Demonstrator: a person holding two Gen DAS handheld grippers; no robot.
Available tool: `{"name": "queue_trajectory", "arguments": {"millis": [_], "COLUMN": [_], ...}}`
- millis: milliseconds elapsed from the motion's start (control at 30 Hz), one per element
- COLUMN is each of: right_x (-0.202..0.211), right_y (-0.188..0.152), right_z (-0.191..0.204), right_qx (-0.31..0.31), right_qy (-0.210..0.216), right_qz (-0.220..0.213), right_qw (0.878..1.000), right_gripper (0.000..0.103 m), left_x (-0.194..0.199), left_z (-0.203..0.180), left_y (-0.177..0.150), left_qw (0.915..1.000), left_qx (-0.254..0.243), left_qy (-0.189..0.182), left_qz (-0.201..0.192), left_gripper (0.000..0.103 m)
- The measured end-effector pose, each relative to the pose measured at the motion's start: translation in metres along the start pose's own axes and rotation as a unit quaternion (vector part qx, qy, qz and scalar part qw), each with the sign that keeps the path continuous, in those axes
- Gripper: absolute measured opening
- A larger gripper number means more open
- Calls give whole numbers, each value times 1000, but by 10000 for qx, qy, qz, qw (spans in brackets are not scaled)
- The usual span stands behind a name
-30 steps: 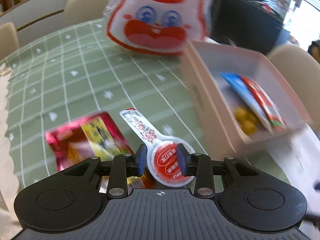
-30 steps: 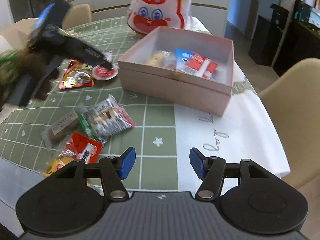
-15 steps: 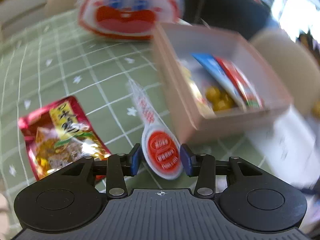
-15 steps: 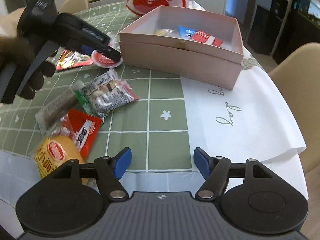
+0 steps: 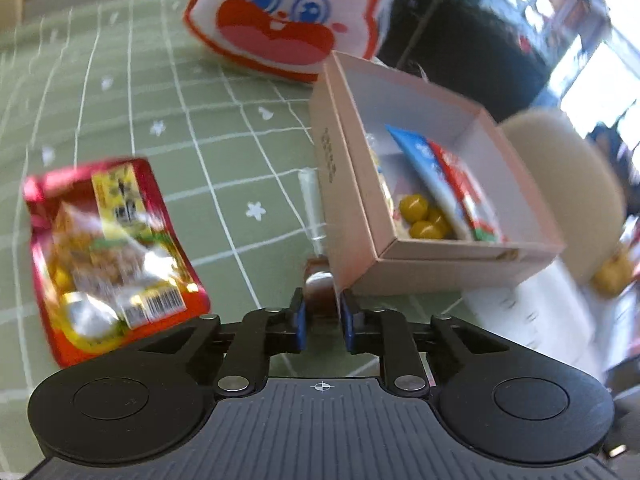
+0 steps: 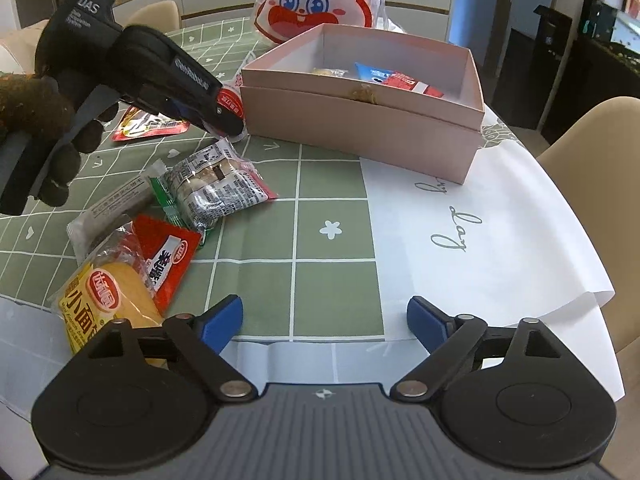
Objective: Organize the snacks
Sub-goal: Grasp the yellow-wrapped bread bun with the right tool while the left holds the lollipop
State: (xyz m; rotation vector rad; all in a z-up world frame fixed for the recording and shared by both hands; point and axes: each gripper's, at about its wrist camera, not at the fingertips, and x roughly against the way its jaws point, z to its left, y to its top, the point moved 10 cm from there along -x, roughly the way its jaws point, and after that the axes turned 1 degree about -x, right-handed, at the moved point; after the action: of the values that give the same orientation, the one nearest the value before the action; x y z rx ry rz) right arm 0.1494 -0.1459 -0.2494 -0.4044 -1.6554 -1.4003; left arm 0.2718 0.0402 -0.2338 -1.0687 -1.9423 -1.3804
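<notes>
My left gripper (image 5: pixel 322 320) is closing on the round red-and-white snack packet (image 5: pixel 319 280), which stands on edge between its pads, right against the near corner of the pink box (image 5: pixel 348 200). In the right wrist view the left gripper (image 6: pixel 228 120) holds that packet (image 6: pixel 231 106) beside the box (image 6: pixel 360 120). The box holds blue and red packets (image 5: pixel 440 184) and yellow balls (image 5: pixel 420 216). My right gripper (image 6: pixel 325 318) hangs over the table's near edge, its jaws opening wide with nothing between them.
A red foil pouch (image 5: pixel 108 248) lies left of the box. Nearer lie a grey-wrapped packet (image 6: pixel 216 184), a long bar (image 6: pixel 116 200), a red sachet (image 6: pixel 168 256) and a yellow cake (image 6: pixel 108 304). A rabbit-face bag (image 6: pixel 320 4) stands behind the box. Chairs ring the table.
The left jaws narrowed onto the round packet, which turned from flat to edge-on beside the box. The right jaws spread wider and the right gripper sank towards the table.
</notes>
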Motion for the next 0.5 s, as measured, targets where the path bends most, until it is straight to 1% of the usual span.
{"name": "queue_trajectory", "arguments": {"millis": [33,100,167,367,500], "right_x": [0,-1,-3,-3,-3], "right_y": [0,-2,-2,-3,-2], "right_z": [0,-2,-2,-1,0], "right_qx": [-9,-38,-54,-92,65], "right_qy": [-7,-27,5,-45,47], "right_qz": [-15,-50,-50,3,32], "right_qw": [10000,10000,10000,9999,10000], "right_gripper": [93,96,103,103,103], "left_x": [2,6,12,44,72], "left_z": [3,6,8,17,33], "left_y": [-1,-2,-5,-28,-53], "left_qw": [9999,9998,9996,9987,9981], "left_qx": [140,185,194,355,492], "left_qy": [-19,-48,-72,-253,-157], "left_qz": [-30,-113,-166,-270,-340], "left_gripper": [19,19,19,19,19]}}
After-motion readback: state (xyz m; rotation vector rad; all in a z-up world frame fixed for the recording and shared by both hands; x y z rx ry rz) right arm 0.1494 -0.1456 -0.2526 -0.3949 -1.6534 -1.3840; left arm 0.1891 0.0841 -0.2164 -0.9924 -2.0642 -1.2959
